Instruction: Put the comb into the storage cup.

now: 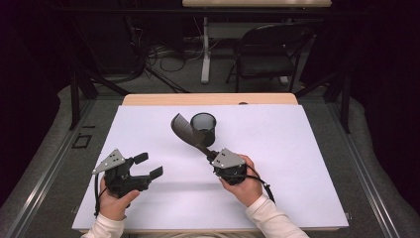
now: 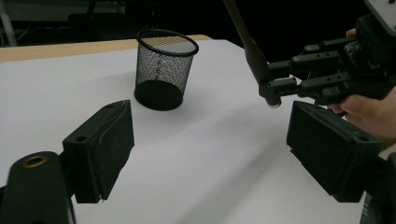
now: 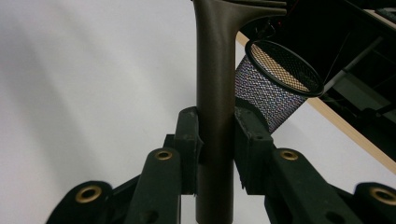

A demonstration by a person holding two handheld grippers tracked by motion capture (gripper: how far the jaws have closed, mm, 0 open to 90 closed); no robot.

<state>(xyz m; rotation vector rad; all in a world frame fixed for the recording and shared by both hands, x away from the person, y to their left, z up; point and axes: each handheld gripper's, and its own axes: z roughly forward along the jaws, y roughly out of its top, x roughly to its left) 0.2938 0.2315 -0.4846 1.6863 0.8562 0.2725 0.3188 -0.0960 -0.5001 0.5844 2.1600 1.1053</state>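
A black mesh cup (image 1: 203, 128) (image 2: 163, 70) (image 3: 275, 84) stands upright at the back middle of the white sheet (image 1: 297, 163). My right gripper (image 1: 207, 154) (image 3: 216, 140) is shut on the handle of a dark brown spatula-like utensil (image 1: 186, 131) (image 3: 215, 93). It holds the utensil off the sheet, and the broad curved head rises just left of the cup's rim. In the left gripper view the utensil's handle (image 2: 252, 46) runs up from the right gripper (image 2: 280, 79). My left gripper (image 1: 148, 165) (image 2: 210, 144) hovers at the front left, open, with nothing between its pads.
The table's wooden back edge (image 1: 208, 99) lies just behind the cup. Beyond it stand a black folding chair (image 1: 267, 49) and a white table leg (image 1: 205, 49), with cables on the floor. Black frame posts (image 1: 74, 94) flank the table.
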